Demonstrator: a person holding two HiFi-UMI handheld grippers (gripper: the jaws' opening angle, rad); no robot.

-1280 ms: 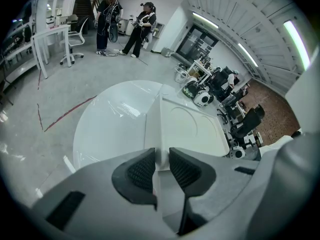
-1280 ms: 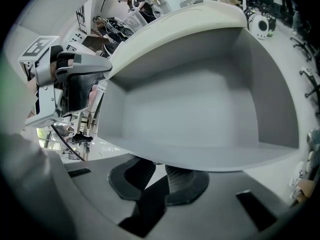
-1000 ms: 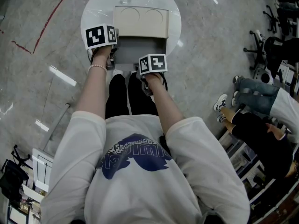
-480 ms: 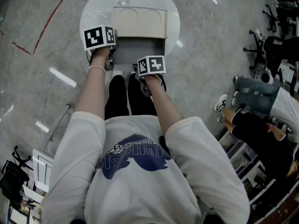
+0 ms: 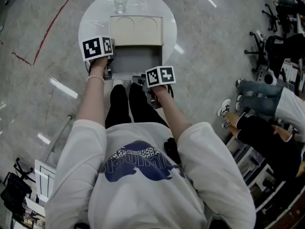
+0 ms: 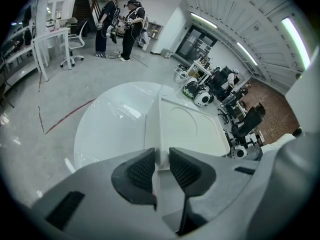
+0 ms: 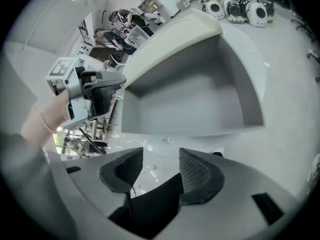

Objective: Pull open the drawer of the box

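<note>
The left gripper clamps the box by its near corner. The right gripper has just been opening its jaws, with nothing between them, in front of the pulled-out drawer.

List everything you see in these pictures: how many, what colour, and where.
table: one, white, round, ahead of the person.
box: one, cream, on the table.
drawer: one, grey, pulled out of the box toward the person, empty inside.
glass: one, clear, on the table behind the box.
floor: grey, with a red line left of the table.
bystanders: at least two, at the right edge.
office chairs: several, black, upper right.
left gripper: one, grey, shut on the box's near left corner.
right gripper: one, grey, jaws just opened, nothing between them, just short of the drawer's front.
</note>
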